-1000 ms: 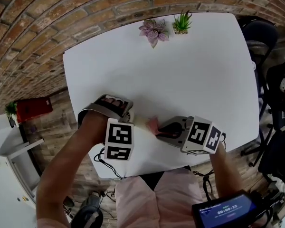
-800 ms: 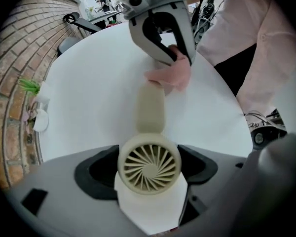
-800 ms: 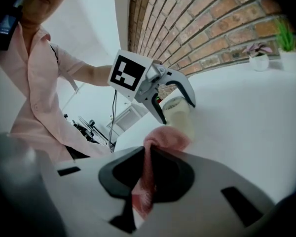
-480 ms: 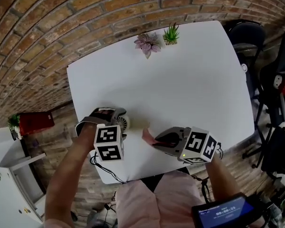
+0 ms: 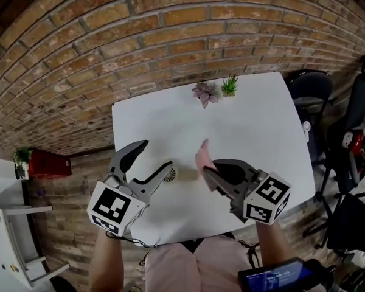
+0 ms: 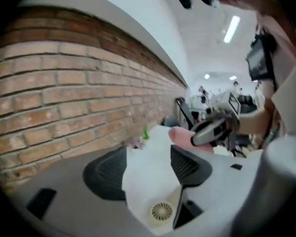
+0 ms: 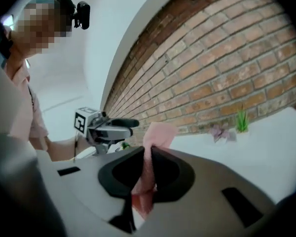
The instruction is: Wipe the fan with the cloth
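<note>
White table (image 5: 249, 117) against brick wall (image 5: 140, 32)

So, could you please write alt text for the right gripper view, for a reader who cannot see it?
The right tool is shut on a pink cloth that stands up between its jaws. Behind it runs a brick wall, with a purple plant and a green plant on a white table at the right.

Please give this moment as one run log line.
left gripper: open, jaws just closing, nothing between | right gripper: shut on pink cloth | fan: lying on table
</note>
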Action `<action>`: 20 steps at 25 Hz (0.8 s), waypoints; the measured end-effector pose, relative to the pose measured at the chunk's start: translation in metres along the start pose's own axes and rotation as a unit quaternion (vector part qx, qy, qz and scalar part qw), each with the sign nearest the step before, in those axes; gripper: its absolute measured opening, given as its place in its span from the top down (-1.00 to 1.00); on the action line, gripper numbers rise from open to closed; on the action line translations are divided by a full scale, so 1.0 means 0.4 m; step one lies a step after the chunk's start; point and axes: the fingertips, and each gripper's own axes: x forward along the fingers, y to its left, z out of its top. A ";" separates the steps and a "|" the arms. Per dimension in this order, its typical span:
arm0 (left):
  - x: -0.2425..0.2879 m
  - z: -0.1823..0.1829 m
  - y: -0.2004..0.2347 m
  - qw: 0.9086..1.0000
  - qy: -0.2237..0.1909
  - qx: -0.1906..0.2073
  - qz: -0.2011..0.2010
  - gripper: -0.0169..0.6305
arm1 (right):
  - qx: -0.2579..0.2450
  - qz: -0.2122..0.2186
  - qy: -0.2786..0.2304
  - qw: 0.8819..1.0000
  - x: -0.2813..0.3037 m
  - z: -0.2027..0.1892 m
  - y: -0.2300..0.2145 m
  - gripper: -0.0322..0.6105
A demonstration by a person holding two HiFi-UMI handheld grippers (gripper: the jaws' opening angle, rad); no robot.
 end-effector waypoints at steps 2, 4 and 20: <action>-0.068 0.080 0.056 0.993 -0.062 -0.058 0.083 0.44 | -0.023 -0.036 -0.039 0.998 0.003 0.098 0.009 0.76; -0.126 0.151 0.093 0.979 -0.113 -0.080 0.152 0.91 | -0.059 -0.063 -0.076 0.993 0.002 0.195 0.030 0.76; -0.280 0.325 0.097 0.916 -0.227 -0.014 0.329 0.91 | -0.227 -0.184 -0.133 0.947 -0.004 0.386 0.118 0.79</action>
